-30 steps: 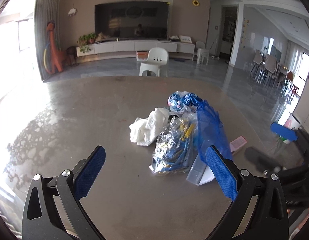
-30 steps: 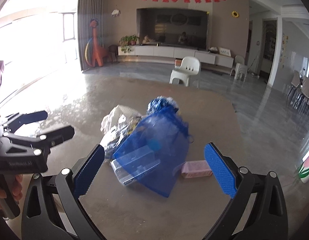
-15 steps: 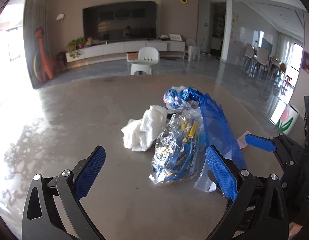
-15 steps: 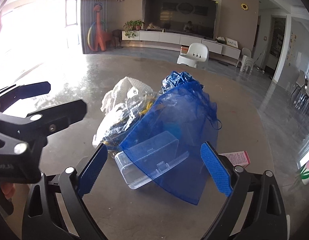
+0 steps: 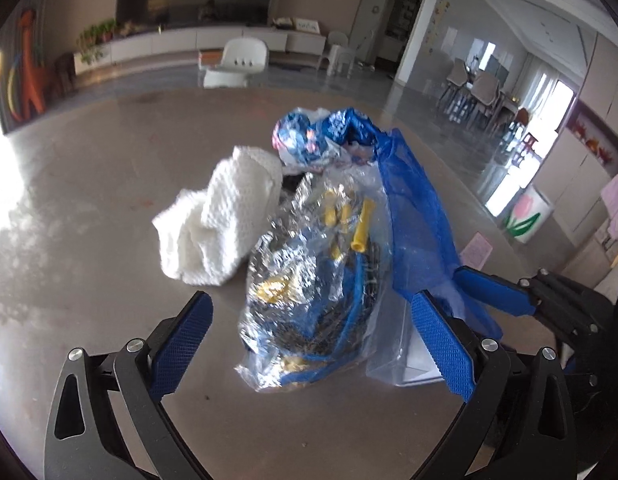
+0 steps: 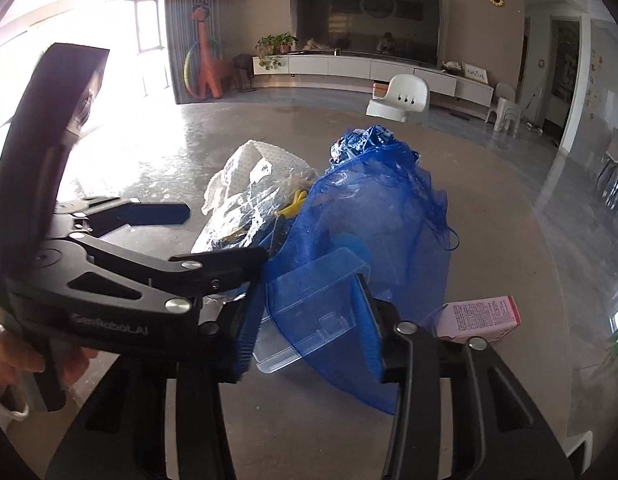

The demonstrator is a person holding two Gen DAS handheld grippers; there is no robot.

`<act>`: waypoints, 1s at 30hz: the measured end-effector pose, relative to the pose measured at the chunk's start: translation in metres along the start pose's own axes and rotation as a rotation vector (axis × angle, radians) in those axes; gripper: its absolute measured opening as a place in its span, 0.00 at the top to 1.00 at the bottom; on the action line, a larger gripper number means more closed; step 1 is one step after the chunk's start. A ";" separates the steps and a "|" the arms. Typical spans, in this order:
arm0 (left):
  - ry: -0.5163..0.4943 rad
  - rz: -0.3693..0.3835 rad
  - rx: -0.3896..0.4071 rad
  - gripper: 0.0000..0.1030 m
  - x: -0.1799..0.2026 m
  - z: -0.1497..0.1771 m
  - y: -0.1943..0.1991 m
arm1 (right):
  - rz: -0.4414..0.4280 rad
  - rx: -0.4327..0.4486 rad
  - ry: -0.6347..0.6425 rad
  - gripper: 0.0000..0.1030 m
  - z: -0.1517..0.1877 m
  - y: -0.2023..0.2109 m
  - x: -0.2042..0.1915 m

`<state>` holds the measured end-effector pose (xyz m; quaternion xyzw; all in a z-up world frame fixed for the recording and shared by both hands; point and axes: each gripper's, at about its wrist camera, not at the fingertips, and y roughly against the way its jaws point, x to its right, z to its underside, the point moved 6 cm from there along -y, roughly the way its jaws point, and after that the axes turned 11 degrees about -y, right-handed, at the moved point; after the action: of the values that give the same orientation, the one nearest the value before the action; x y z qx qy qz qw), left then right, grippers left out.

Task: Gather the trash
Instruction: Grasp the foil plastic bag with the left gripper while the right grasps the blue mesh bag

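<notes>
A heap of trash lies on the brown table (image 5: 89, 208). It holds a white paper towel (image 5: 225, 224), a crinkly clear bag of yellow and blue bits (image 5: 317, 280), a blue foil wrapper (image 5: 305, 136) and a blue mesh bag (image 6: 373, 208). My left gripper (image 5: 311, 344) is open, its pads on either side of the crinkly bag's near end. My right gripper (image 6: 309, 320) is closing, and its pads press the clear plastic box (image 6: 317, 300) through the mesh bag. One right finger (image 5: 493, 292) shows beside the mesh in the left wrist view.
A pink carton (image 6: 481, 316) lies on the table just right of the mesh bag. A hand (image 6: 13, 352) holds the left gripper's handle at the left edge. A white chair (image 6: 401, 96) stands beyond the table's far edge.
My left gripper has dropped and moved in until the crinkly bag lies between its pads. My right gripper's jaws have narrowed from wide open onto the plastic box.
</notes>
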<state>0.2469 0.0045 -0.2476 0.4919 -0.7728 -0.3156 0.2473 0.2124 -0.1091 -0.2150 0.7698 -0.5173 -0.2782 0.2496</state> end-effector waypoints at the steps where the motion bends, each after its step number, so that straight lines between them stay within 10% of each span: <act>1: 0.014 0.020 0.002 0.10 0.001 0.001 -0.001 | -0.028 -0.012 -0.020 0.75 -0.001 -0.001 0.000; 3: 0.039 0.059 0.004 0.31 0.001 0.003 -0.006 | -0.035 -0.013 -0.022 0.97 -0.001 0.002 0.001; 9: -0.048 0.033 -0.029 0.87 0.016 0.007 -0.012 | -0.057 -0.001 -0.054 0.98 -0.009 0.014 0.002; 30: -0.126 -0.067 0.213 0.92 0.079 -0.068 0.122 | -0.019 0.275 0.037 0.98 -0.054 0.168 -0.002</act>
<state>0.1891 -0.0461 -0.1071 0.5203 -0.7990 -0.2699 0.1340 0.1389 -0.1594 -0.0632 0.8067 -0.5385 -0.1928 0.1485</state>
